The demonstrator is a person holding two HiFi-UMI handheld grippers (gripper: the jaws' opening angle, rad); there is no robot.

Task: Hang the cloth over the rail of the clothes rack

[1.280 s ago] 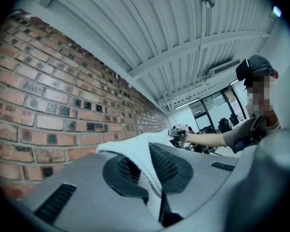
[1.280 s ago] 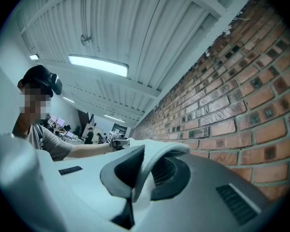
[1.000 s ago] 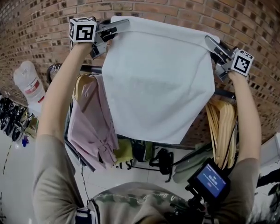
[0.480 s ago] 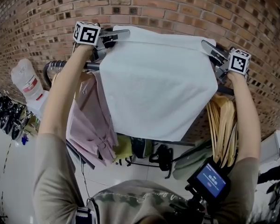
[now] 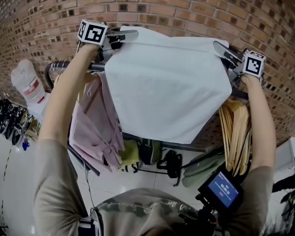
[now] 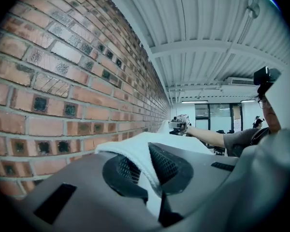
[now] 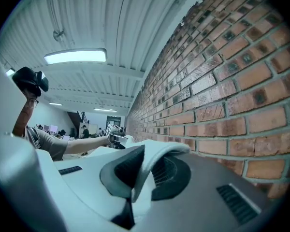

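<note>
A white cloth [image 5: 167, 90] hangs spread between my two grippers, in front of the brick wall and over the clothes rack. My left gripper [image 5: 130, 33] is shut on the cloth's top left corner [image 6: 137, 153]; the fabric is pinched between its dark pads. My right gripper [image 5: 220, 47] is shut on the top right corner [image 7: 152, 161] in the same way. The rack's dark rail [image 5: 59, 68] shows at the left, just below the left gripper; the cloth hides most of it. The cloth's top edge is about level with the rail.
A pink shirt [image 5: 96, 132] hangs on the rail under the cloth's left side. Several wooden hangers [image 5: 236, 132] hang at the right. A white jug [image 5: 27, 85] stands at the far left. Bags lie on the floor below the rack. The brick wall [image 5: 187, 9] is close behind.
Both grippers have come down with the cloth, the left one more, so the cloth's top edge sits lower against the wall. In the last half second little has moved.
</note>
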